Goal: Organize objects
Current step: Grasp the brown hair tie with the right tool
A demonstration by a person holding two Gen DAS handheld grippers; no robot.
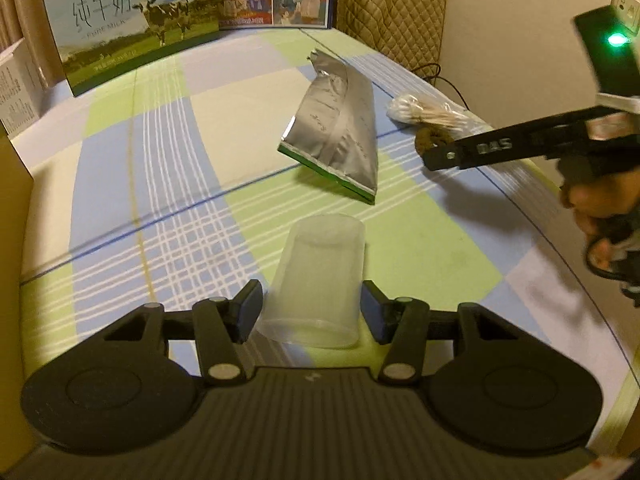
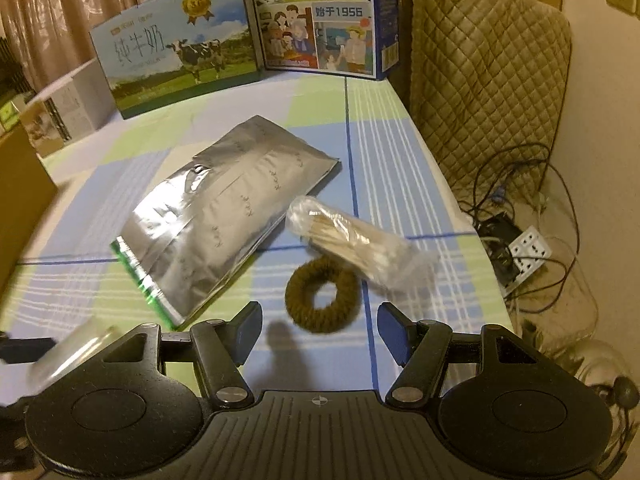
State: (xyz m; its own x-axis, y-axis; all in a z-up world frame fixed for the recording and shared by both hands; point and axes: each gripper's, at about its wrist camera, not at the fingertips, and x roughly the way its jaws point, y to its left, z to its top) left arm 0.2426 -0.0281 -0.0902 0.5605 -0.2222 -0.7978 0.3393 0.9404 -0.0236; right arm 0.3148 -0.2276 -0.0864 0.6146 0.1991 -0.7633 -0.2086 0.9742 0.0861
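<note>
A clear plastic cup (image 1: 320, 272) sits between the fingers of my left gripper (image 1: 312, 312), base pointing away, and both pads press on its sides. A silver foil pouch (image 1: 340, 136) (image 2: 224, 216) lies in the middle of the checked tablecloth (image 1: 160, 160). Right of the pouch are a bag of cotton swabs (image 2: 352, 240) and a brown hair tie (image 2: 322, 296). My right gripper (image 2: 320, 328) hovers open just short of the hair tie, with nothing between its fingers. In the right wrist view the cup (image 2: 76, 348) shows blurred at the lower left.
Two milk cartons (image 2: 176, 52) (image 2: 320, 20) stand along the table's far edge. A quilted cover (image 2: 488, 60) drapes something right of the table, with a power strip and cables (image 2: 528, 252) on the floor. A cardboard box (image 1: 12, 200) borders the left.
</note>
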